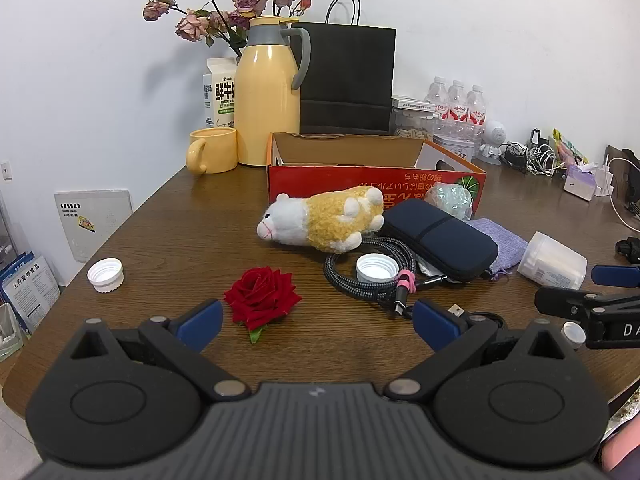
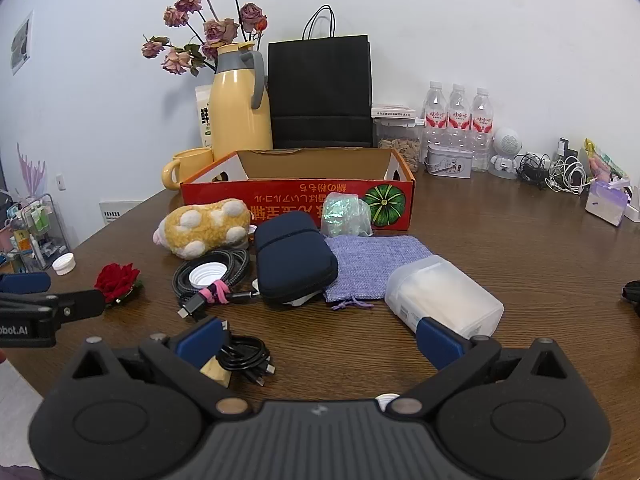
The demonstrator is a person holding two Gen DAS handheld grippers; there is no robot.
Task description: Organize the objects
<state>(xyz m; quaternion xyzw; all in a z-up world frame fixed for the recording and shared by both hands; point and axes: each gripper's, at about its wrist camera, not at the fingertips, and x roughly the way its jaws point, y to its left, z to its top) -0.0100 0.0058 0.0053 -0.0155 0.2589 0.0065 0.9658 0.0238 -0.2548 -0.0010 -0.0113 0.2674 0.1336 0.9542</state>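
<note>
Blue-padded jaws of both grippers gape wide, empty; the navy pouch point(image 2: 294, 264) half-hides a white item.

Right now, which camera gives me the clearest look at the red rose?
The left wrist view: the red rose lies close and whole, just ahead of the open left tongs. The right wrist view shows it small, at the far left edge, partly behind the left tongs' finger.

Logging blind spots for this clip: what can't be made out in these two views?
- Floor of the red cardboard box: both views, hidden by its front wall.
- Item under the navy pouch: right wrist, mostly covered.
- Wooden piece behind the right gripper: finger hides it.
- Far cable tangle: too small.
</note>
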